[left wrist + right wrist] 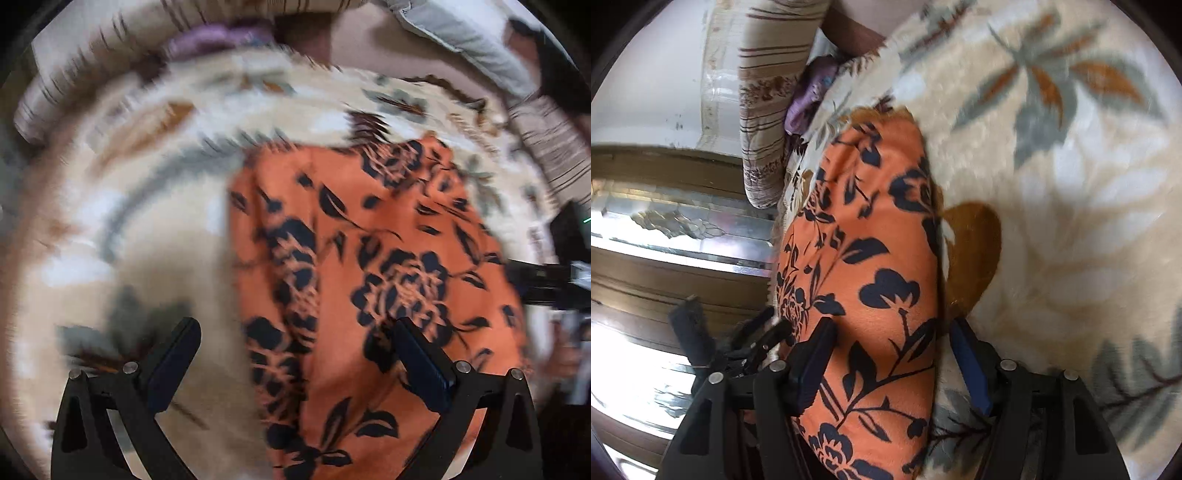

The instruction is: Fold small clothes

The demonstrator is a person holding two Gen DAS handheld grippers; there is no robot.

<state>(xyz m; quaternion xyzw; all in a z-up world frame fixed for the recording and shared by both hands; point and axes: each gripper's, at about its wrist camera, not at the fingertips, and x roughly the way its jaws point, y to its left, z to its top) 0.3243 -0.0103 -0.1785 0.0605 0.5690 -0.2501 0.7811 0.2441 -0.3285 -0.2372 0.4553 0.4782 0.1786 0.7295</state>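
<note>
An orange garment (369,266) with dark blue flowers lies flat on a cream leaf-patterned blanket (155,236). My left gripper (295,328) hangs open above the garment's left edge, one finger over the blanket and the other over the cloth. In the right wrist view the same orange garment (871,258) stretches away from the camera. My right gripper (890,328) is open, its fingers astride the near end of the cloth with nothing pinched. The left wrist view is blurred.
A purple cloth (218,37) lies at the blanket's far edge beside striped pillows (768,122). A grey pillow (461,40) sits at the far right. Wooden furniture with glass panels (676,229) lies beyond the bed's edge. The other gripper's black body (546,277) shows at the right.
</note>
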